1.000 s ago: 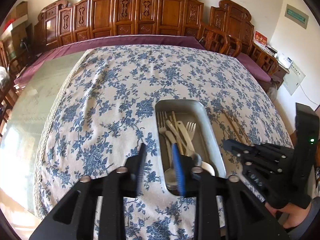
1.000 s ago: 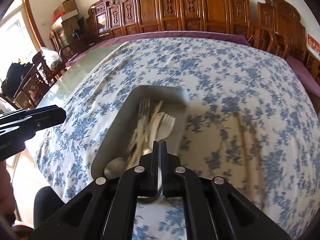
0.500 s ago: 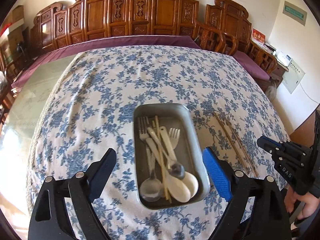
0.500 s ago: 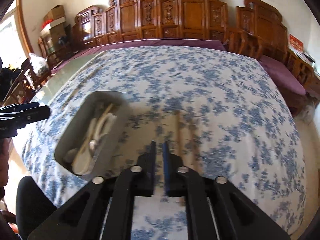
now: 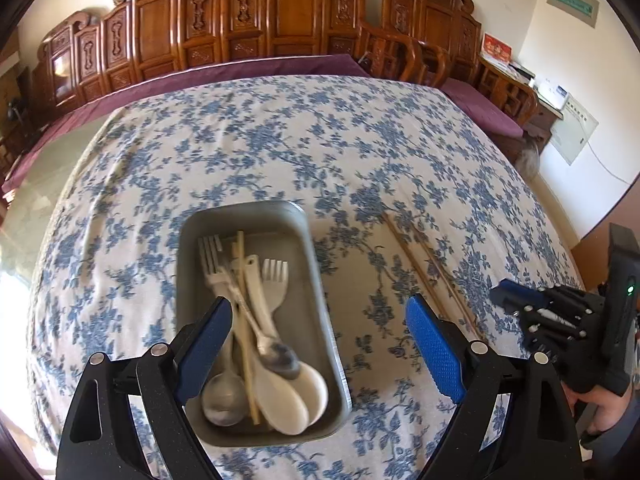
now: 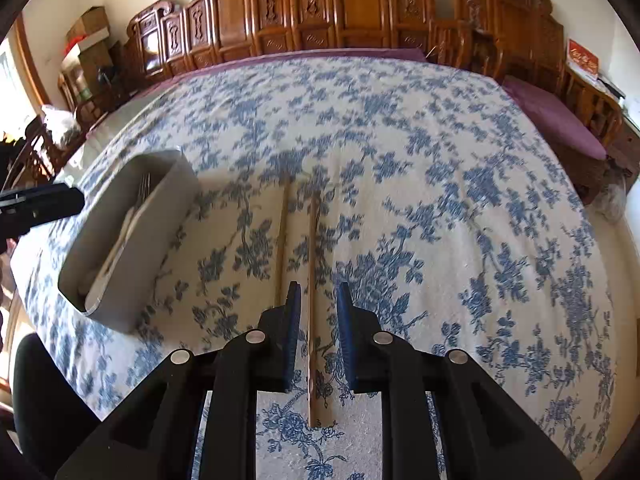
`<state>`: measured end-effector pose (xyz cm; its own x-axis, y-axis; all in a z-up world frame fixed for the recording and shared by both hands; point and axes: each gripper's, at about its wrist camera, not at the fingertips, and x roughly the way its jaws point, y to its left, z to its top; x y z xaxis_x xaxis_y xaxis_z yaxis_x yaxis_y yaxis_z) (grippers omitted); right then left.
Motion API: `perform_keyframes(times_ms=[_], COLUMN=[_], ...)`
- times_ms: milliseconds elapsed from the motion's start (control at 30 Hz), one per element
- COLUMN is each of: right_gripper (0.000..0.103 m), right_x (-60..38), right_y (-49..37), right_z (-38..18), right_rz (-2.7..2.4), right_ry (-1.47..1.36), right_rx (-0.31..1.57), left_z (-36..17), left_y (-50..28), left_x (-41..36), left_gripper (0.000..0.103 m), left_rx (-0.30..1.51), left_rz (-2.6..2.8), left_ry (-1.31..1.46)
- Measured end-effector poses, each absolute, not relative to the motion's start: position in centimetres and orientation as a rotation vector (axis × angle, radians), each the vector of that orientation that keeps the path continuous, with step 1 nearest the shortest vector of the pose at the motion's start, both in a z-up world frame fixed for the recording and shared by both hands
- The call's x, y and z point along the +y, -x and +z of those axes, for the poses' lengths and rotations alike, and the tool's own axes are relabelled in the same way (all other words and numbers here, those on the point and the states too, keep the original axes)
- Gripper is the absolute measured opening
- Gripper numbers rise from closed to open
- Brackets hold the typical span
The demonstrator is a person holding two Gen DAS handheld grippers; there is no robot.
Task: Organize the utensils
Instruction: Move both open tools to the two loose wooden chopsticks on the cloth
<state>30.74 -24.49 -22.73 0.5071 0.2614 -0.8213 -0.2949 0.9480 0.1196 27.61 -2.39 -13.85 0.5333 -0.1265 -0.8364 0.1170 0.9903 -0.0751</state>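
A grey tray (image 5: 320, 280) on the floral tablecloth holds forks, spoons (image 5: 280, 396) and a chopstick. It also shows in the right wrist view (image 6: 120, 280). Two wooden chopsticks (image 5: 424, 264) lie on the cloth right of the tray. My left gripper (image 5: 318, 340) is wide open above the tray's near end, empty. My right gripper (image 6: 318, 308) is open a little, its fingers on either side of one chopstick (image 6: 312, 280); the other chopstick (image 6: 282, 236) lies just left. The right gripper also shows in the left wrist view (image 5: 520, 300).
The large table is covered by a blue floral cloth (image 6: 440, 200) with a purple cloth edge (image 5: 240, 72) at the far side. Carved wooden chairs (image 5: 280, 20) line the far edge. A person's dark sleeve (image 6: 40, 400) is at the lower left.
My left gripper opened wide and pulled back over the tray. My right gripper moved right from the tray to the chopsticks and opened slightly around one.
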Motion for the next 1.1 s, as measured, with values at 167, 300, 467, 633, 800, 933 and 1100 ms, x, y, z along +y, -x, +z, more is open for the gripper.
perform_keyframes(times_ms=[167, 300, 467, 633, 800, 933, 1100], right_gripper=[0.02, 0.02, 0.02, 0.012, 0.006, 0.006, 0.006], right_x=[-24.0, -23.2, -23.1, -23.0, -24.3, -26.2, -28.6], right_y=[-31.1, -31.5, -31.8, -31.8, -31.7, -31.5, -31.4], right_z=[-24.4, -25.6, -26.4, -26.5, -26.5, -25.8, -25.1], right_rz=[0.37, 0.392, 0.414, 0.409, 0.417, 0.399, 0.359], right_ry=[0.055, 0.094, 0.107, 0.164, 0.146, 0.103, 0.077], right_rx=[1.018, 1.044, 1.062, 1.054, 1.062, 1.052, 1.034], left_z=[-14.6, -15.3, -15.9, -16.4, -17.1, -17.8, -19.2], left_y=[-28.2, -28.6, -29.2, -30.0, -30.9, -31.5, -32.4], left_x=[-3.8, -4.6, -5.6, -6.4, -7.8, -9.2, -11.4], left_gripper=[0.085, 0.085, 0.085, 0.085, 0.085, 0.085, 0.085], left_rx=[1.011, 1.027, 1.037, 1.048, 1.06, 1.068, 1.094], left_rz=[-0.155, -0.16, -0.165, -0.165, -0.179, -0.204, -0.236], left_ry=[0.0, -0.009, -0.021, -0.022, -0.04, -0.041, -0.055])
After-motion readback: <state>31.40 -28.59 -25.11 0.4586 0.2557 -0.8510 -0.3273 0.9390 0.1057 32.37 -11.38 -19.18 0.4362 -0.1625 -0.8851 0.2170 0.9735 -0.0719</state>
